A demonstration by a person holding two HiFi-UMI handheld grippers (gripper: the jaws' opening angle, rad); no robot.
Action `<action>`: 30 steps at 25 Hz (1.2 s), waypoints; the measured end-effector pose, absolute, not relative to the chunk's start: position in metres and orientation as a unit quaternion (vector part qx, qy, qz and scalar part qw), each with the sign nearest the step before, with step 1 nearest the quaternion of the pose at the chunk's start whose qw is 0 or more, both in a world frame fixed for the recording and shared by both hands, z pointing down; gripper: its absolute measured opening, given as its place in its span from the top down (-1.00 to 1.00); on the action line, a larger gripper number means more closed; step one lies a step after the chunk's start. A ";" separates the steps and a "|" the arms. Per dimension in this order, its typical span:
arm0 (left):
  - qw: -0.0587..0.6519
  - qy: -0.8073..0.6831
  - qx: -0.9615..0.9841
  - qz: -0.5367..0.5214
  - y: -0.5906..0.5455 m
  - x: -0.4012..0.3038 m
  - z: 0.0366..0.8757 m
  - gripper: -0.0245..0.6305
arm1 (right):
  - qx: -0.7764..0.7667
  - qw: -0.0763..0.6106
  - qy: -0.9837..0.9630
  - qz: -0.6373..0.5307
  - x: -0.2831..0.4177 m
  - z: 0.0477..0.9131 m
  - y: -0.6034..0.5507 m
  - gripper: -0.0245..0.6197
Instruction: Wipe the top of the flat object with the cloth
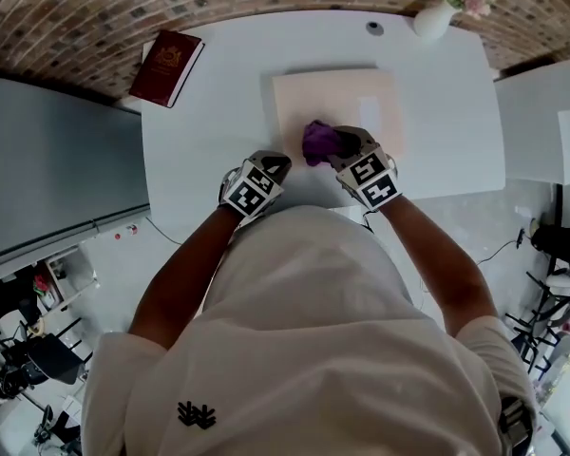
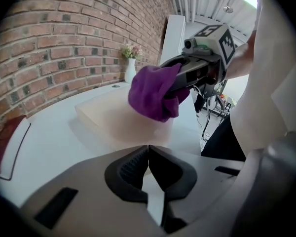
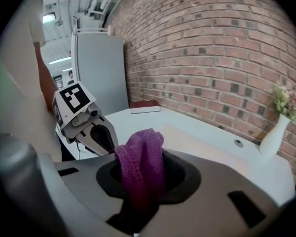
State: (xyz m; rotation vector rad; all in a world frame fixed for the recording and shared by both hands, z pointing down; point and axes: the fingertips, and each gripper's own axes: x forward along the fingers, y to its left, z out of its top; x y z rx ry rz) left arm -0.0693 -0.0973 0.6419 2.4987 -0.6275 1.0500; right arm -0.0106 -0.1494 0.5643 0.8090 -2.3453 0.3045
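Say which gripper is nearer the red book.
Left. The left gripper is off the board toward the red book; the right gripper, gripping the cloth, is over the board.

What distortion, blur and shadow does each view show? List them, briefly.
Head view: the wide lens bows the brick wall into an arc; light even. Left gripper view: black rounded corners, the shut left tongs soft up close, a faint shadow beside the board. Right gripper view: the purple cloth blurs low down, where the right tongs clamp it.
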 end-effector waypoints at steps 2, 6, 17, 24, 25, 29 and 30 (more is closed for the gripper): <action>0.176 -0.221 0.884 0.373 -0.096 -0.070 0.644 0.85 | 0.285 0.320 -0.897 0.107 -0.041 0.569 -0.151 0.56; 0.168 -0.218 0.885 0.376 -0.095 -0.070 0.643 0.85 | 0.258 0.341 -0.898 0.100 -0.074 0.588 -0.150 0.56; 0.160 -0.221 0.882 0.384 -0.096 -0.071 0.640 0.85 | 0.337 0.361 -0.860 0.123 0.022 0.611 -0.166 0.56; 0.159 -0.217 0.880 0.392 -0.094 -0.069 0.640 0.85 | 0.410 0.368 -0.822 0.140 0.115 0.608 -0.178 0.56; 0.159 -0.217 0.879 0.393 -0.094 -0.069 0.640 0.85 | 0.420 0.371 -0.816 0.143 0.129 0.609 -0.180 0.56; 0.162 -0.217 0.878 0.394 -0.094 -0.069 0.638 0.85 | 0.459 0.378 -0.788 0.159 0.182 0.611 -0.189 0.56; 0.162 -0.218 0.878 0.395 -0.093 -0.068 0.638 0.85 | 0.468 0.381 -0.780 0.166 0.194 0.613 -0.189 0.56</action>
